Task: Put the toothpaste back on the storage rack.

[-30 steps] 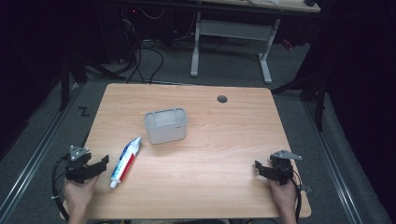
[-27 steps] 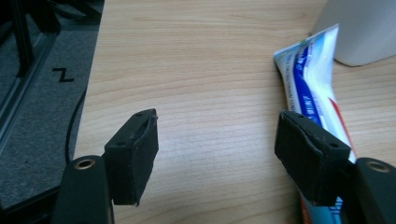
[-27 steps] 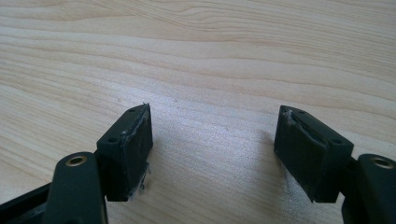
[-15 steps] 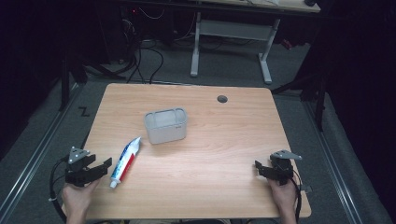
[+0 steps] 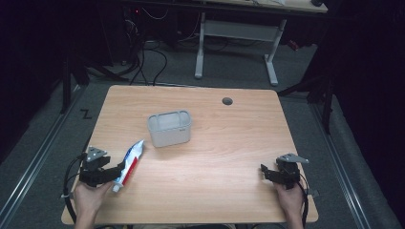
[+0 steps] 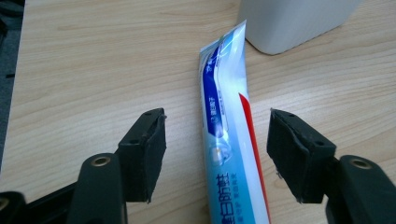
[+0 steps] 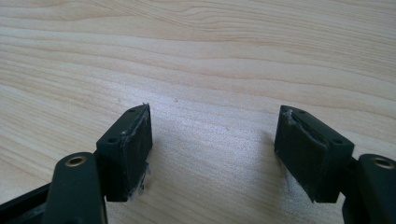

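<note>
Toothpaste tube (image 6: 229, 140), white, blue and red, lies flat, seemingly full.

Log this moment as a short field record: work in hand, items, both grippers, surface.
work: left gripper closing in on the toothpaste tube
tube: flat on the table, lying between the left jaws, pads not yet touching it
left jaws: open, have just been closing
bin: grey bin upright, just beyond the tube's crimped end
right gripper: open over bare wood, nothing between the jaws
</note>
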`<state>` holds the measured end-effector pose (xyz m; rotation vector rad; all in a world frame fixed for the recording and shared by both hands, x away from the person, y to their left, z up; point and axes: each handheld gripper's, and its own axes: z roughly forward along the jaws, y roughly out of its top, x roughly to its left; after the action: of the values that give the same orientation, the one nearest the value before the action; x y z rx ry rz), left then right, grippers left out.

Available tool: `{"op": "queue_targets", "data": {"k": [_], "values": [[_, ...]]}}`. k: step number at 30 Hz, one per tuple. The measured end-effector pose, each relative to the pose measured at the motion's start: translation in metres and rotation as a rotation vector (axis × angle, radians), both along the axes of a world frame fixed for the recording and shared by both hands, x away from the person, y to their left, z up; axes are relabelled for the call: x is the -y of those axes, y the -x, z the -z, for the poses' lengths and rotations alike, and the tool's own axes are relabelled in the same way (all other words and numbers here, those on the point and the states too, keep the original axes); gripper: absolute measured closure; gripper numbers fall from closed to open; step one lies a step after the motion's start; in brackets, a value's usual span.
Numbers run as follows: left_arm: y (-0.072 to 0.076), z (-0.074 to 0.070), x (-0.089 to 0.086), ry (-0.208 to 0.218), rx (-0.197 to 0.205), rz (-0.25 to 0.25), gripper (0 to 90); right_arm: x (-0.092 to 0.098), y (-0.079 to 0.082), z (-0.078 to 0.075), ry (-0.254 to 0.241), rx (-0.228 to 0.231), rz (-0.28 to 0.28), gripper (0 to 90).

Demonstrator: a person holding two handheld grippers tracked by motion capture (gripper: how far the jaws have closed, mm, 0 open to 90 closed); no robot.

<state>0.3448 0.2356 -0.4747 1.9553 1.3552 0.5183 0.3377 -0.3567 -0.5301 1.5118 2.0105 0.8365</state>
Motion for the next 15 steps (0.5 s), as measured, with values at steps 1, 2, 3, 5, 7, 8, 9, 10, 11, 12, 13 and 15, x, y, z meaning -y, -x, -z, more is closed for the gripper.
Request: {"op": "queue_targets", "data": {"k": [1,2,3,5,7,8,9,10,11,12,13,15], "values": [[-0.001,0.000,0.002,-0.004,0.001,0.005,38.3,0.000,0.000,0.000,0.001,0.001,-0.001,27.7],[-0.003,-0.001,0.004,-0.006,0.001,0.010,38.4,0.000,0.000,0.000,0.001,0.001,-0.002,27.7],[-0.004,-0.001,0.007,-0.007,-0.001,0.017,38.1,0.000,0.000,0.000,0.001,0.000,-0.002,27.7],[-0.006,-0.001,0.008,0.002,-0.006,0.018,37.5,0.000,0.000,0.000,0.001,0.000,-0.002,27.7],[-0.010,0.000,0.009,0.016,-0.045,0.014,36.5,0.000,0.000,0.000,0.001,0.000,-0.001,27.6],[-0.012,0.000,0.009,0.012,-0.054,0.014,36.2,0.000,0.000,0.000,0.001,0.000,-0.001,27.6],[-0.014,0.001,0.010,0.005,-0.058,0.013,36.0,0.000,0.000,0.000,0.001,0.000,0.000,27.6],[-0.017,0.001,0.013,-0.010,-0.058,0.011,35.3,0.000,0.000,0.000,0.001,0.000,0.000,27.6],[-0.019,0.001,0.014,-0.016,-0.061,0.010,35.3,0.000,0.000,0.000,0.002,0.001,0.000,27.6],[-0.019,0.001,0.014,-0.016,-0.061,0.010,35.3,0.000,0.000,0.000,0.002,0.001,0.000,27.6],[-0.021,0.002,0.015,-0.019,-0.066,0.009,35.3,0.000,0.000,0.000,0.001,0.000,0.000,27.7],[-0.026,0.004,0.017,-0.027,-0.078,0.003,35.3,0.000,0.000,0.000,0.001,0.000,0.000,27.6]]}}
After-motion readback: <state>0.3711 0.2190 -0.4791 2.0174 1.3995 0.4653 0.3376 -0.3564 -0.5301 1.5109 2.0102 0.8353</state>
